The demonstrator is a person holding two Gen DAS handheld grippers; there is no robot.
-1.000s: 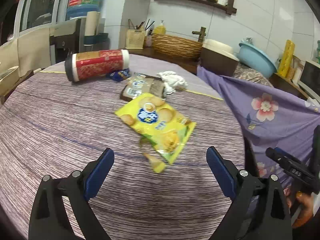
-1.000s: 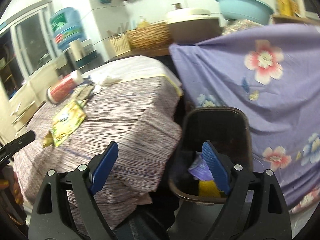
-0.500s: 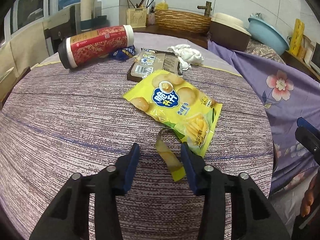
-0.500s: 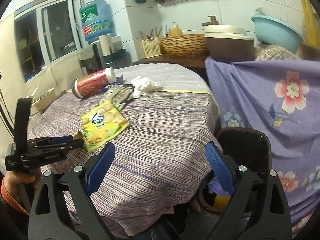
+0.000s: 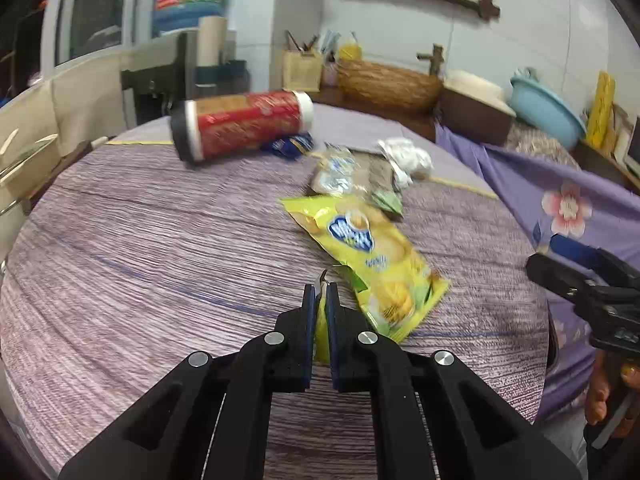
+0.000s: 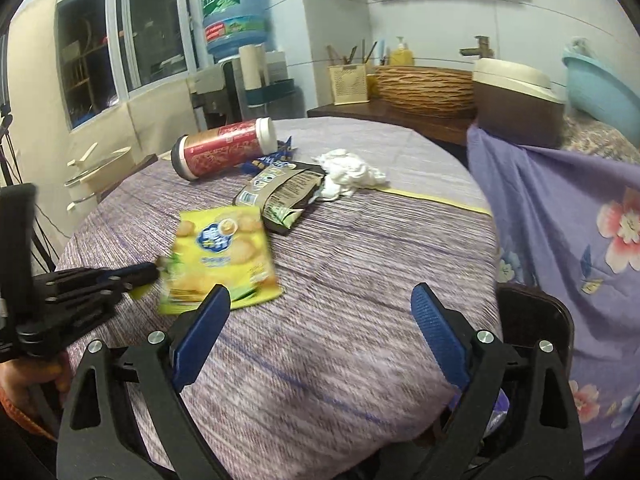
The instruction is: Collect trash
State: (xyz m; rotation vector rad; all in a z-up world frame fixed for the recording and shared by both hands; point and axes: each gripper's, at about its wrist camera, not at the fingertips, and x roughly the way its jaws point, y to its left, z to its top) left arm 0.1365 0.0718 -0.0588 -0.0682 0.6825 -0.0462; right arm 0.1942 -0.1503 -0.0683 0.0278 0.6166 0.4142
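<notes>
Your left gripper (image 5: 319, 300) is clamped tight on the torn strip (image 5: 321, 334) of the yellow chip bag (image 5: 370, 256), the blue pads pinching a narrow yellow-green flap that pokes out just past the tips. The bag itself is bright yellow, printed with pale round chips and a blue oval logo, its near end crumpled and greenish; it lies flat on the purple striped tablecloth (image 5: 160, 264), and the picture is too blurred to say whether the pinched strip joins it. Beyond the bag, touching its far corner, sits a flattened dark wrapper (image 6: 280, 192) with white label panels. Behind that wrapper lies a crumpled white tissue (image 6: 348, 172). Farther from the bag, a red canister (image 5: 244, 126) with a white cap lies on its side, a small blue wrapper (image 5: 290, 146) tucked against it.

Your right gripper (image 6: 320, 312) hangs wide apart with nothing between its blue pads, near the bag's right side. Right of it, off the table edge, a dark bin (image 6: 536, 312) shows beside the floral purple cloth (image 6: 568, 220)
</notes>
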